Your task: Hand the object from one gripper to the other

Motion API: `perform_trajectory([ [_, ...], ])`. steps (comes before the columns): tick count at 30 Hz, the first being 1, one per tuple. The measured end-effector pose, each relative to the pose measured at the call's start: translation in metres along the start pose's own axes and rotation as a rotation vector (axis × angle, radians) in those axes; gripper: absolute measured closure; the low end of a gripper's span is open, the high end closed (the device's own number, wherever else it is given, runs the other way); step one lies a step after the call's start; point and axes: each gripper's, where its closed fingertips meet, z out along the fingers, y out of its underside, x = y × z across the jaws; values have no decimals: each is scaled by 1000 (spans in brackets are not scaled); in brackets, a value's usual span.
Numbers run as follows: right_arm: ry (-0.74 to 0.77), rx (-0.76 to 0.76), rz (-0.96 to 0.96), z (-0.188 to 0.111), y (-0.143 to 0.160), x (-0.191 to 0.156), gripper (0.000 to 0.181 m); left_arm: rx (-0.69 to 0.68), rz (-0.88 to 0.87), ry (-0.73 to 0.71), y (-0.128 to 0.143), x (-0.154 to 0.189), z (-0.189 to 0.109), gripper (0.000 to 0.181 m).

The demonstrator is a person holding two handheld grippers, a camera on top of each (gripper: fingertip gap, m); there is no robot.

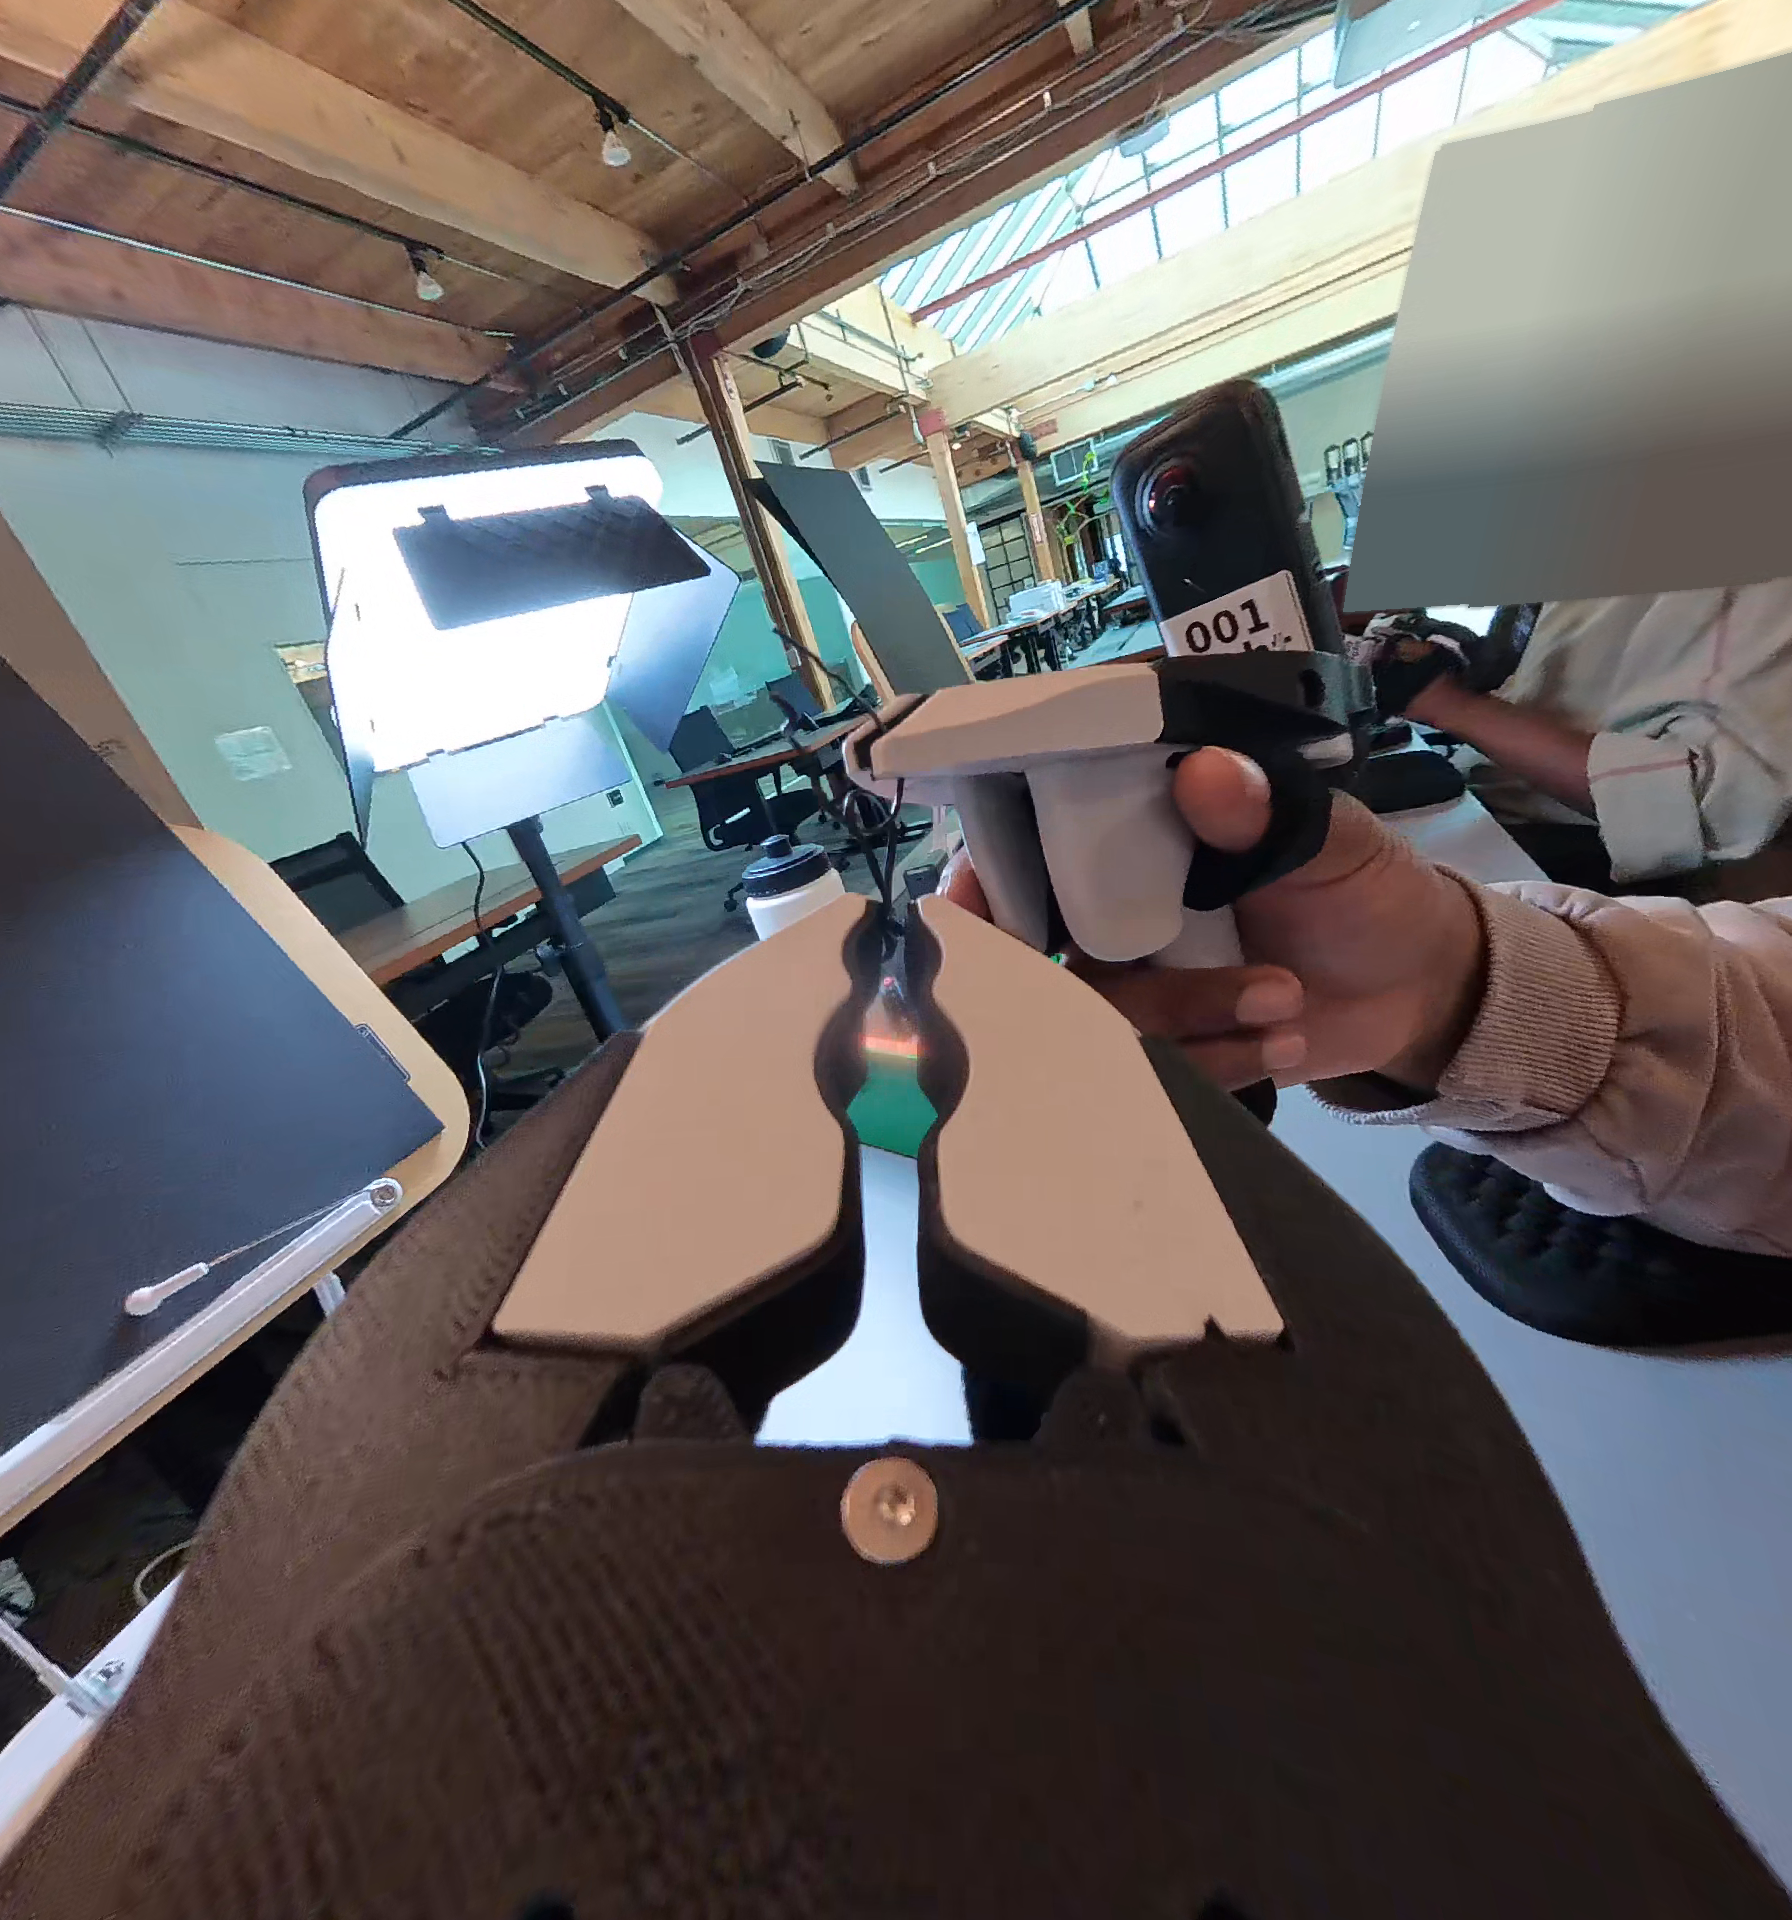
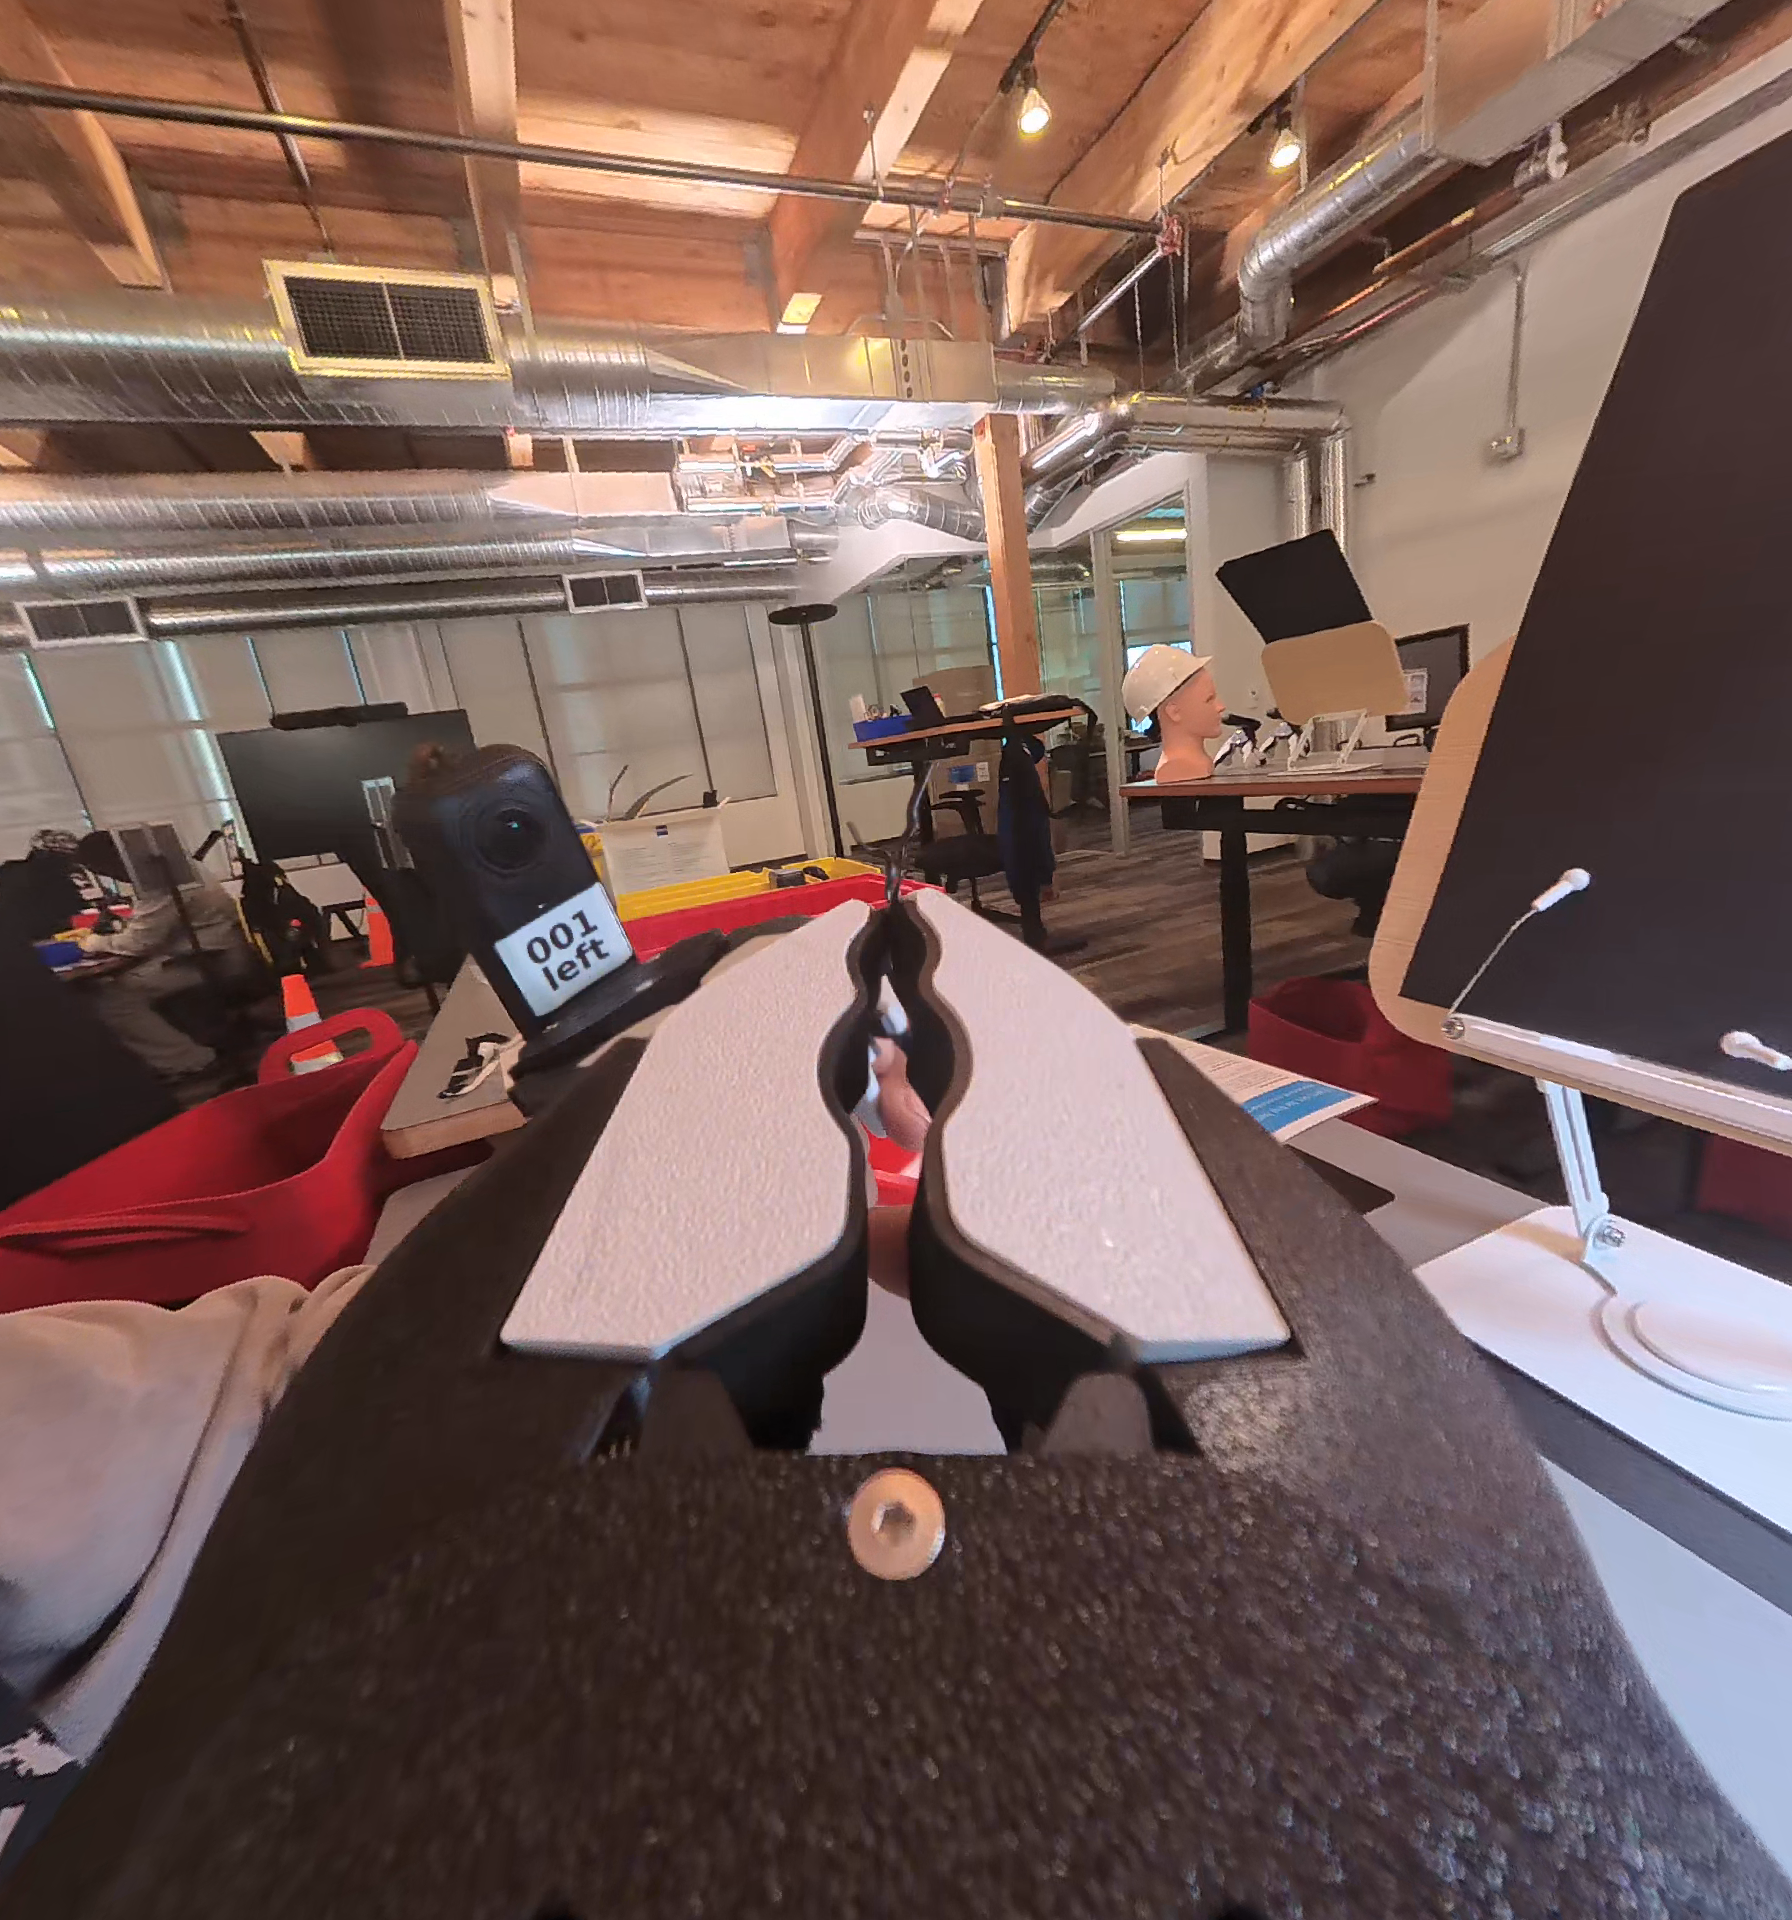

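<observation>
The object is a thin black cord (image 1: 879, 831). In the left wrist view my left gripper (image 1: 892, 916) has its tips pressed together on the cord's lower end. The cord runs up to the tip of my right gripper (image 1: 863, 750), which a hand (image 1: 1318, 935) holds side-on just above and beyond. In the right wrist view my right gripper (image 2: 892, 906) is shut at the tips, with the cord (image 2: 911, 831) sticking up out of them. The left gripper's camera (image 2: 507, 883) shows at left; its fingers are hidden behind my right fingers.
A lit studio lamp (image 1: 497, 592) and a black board on a stand (image 1: 123, 1039) are at left, with a white bottle (image 1: 788, 894) behind the fingers. A black padded rest (image 1: 1598, 1257) lies on the white table. Red bins (image 2: 196, 1153) and another black board (image 2: 1681, 675) flank the right view. Only a small space, under 4 cm, lies between the two pairs of fingers.
</observation>
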Motion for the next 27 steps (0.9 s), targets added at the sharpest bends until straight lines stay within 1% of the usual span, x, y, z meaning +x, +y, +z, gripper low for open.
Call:
perform_trajectory([
  [10,-12,12,24,-3,-2,8,180,-30,18,7,-11,-9,-13,178],
  [13,-35,11,34,-4,-3,7,176,-41,6,30,-14,-9,-16,178],
  [18,-55,19,-33,-12,-16,5,170,-48,-13,72,-17,-8,-22,178],
  [20,-69,-11,-107,-15,-18,1,169,-49,-42,127,-18,-3,-23,178],
  [22,-103,-73,-194,-16,-12,-8,168,-46,-85,185,-19,2,-25,178],
  [25,-160,-213,-294,-13,9,-23,165,-84,-135,283,-14,14,-25,178],
  [27,-158,-264,-350,-10,20,-27,165,-139,-137,331,-6,22,-24,178],
])
